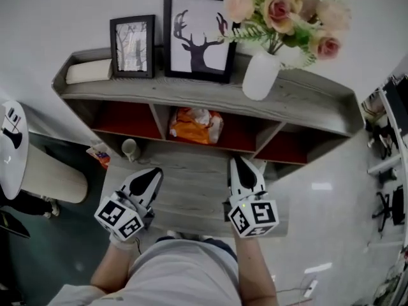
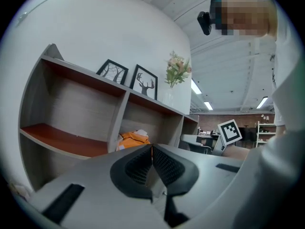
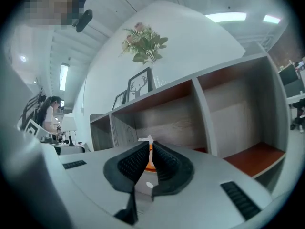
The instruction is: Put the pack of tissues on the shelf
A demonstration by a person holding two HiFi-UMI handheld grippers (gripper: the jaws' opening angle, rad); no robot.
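Observation:
The orange and white pack of tissues [image 1: 194,125] lies in the middle compartment of the grey shelf [image 1: 299,101], whose compartments have red floors. My left gripper [image 1: 152,173] hovers over the lower grey board in front of the left compartment, shut and empty. My right gripper [image 1: 241,164] hangs just right of the pack, also shut with nothing held. In the left gripper view the pack [image 2: 132,138] shows above the touching jaws of the left gripper [image 2: 152,147]. In the right gripper view a sliver of the pack [image 3: 145,139] peeks over the tips of the right gripper [image 3: 148,144].
On the shelf's top board stand two picture frames [image 1: 196,36], a white vase of flowers [image 1: 260,75] and a white roll [image 1: 89,71]. A small cup [image 1: 129,148] sits on the lower board at the left. A white round lamp [image 1: 13,145] stands at the far left.

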